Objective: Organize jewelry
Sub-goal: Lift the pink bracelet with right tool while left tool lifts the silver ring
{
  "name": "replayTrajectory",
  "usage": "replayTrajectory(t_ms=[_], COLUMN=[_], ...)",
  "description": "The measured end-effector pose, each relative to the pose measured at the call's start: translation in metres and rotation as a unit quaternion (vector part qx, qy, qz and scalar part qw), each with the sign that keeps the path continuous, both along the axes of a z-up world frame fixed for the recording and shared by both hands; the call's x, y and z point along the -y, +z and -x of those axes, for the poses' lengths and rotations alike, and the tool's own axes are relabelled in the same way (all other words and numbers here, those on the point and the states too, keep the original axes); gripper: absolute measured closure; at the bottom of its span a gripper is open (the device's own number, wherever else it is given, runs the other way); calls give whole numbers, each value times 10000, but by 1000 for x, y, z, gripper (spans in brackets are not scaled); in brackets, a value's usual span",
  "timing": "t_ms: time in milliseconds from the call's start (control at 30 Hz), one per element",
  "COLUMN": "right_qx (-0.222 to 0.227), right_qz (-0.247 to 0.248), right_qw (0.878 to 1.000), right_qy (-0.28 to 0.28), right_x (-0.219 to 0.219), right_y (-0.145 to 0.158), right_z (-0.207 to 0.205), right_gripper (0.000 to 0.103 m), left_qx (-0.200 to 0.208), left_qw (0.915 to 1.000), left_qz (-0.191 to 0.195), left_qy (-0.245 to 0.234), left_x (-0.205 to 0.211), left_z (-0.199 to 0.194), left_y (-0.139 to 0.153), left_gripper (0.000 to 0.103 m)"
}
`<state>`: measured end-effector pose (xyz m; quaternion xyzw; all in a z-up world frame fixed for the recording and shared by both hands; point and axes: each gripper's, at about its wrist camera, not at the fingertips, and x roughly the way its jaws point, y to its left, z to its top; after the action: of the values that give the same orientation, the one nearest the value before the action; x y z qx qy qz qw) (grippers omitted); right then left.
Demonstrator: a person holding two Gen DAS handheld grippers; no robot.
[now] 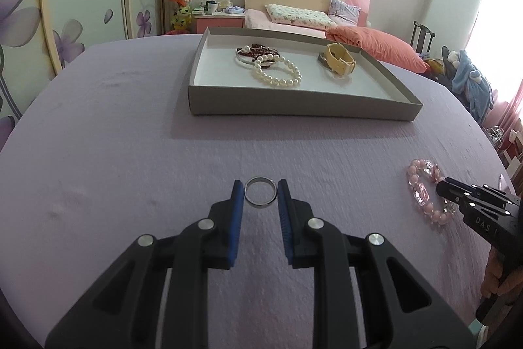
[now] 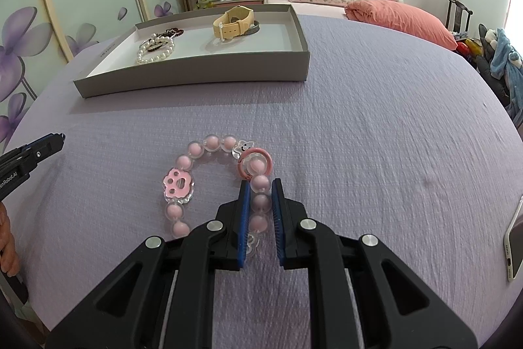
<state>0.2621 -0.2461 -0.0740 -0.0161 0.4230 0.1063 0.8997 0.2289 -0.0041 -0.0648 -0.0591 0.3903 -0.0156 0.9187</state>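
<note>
Both tongs gape: left tongs (image 1: 261, 190) flank a ring (image 1: 261, 193), right tongs (image 2: 261, 188), lettered "DAS", straddle a pink bracelet (image 2: 209, 182).

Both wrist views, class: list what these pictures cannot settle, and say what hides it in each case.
1. Pink bead bracelet: the right gripper covers its near beads in the right wrist view, and covers part of it in the left wrist view.
2. Dark bracelet in the tray: partly covered by the pearl bracelet; too small to read.
3. Phone: cut off by the right wrist view's edge.
4. Silver ring: contact with the left gripper jaws is unclear.
</note>
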Motion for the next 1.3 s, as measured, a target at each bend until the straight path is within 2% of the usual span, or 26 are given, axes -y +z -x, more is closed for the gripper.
replayTrajectory(t_ms=[367, 500, 667, 967, 1300], right_qx=[3, 31, 452, 1199, 1736], right_qz=[-9, -319, -527, -1038, -1257], right_qw=[10000, 9995, 9975, 9866, 9761], right_qy=[-11, 25, 144, 398, 371], right_x=[-1, 3, -2, -7, -13], right_y=[0, 2, 17, 58, 85], right_z=[1, 1, 8, 16, 12], right_gripper=[89, 89, 89, 89, 89], left_qx=[14, 39, 55, 205, 662], left_qw=[10000, 10000, 9999, 9997, 9975], left_qz=[-43, -65, -71, -29, 3], left_qy=[-9, -34, -55, -155, -243], left_x=[3, 4, 4, 7, 14], left_z=[0, 2, 4, 9, 14], left_y=[0, 0, 2, 12, 33], left_gripper=[81, 81, 81, 81, 81])
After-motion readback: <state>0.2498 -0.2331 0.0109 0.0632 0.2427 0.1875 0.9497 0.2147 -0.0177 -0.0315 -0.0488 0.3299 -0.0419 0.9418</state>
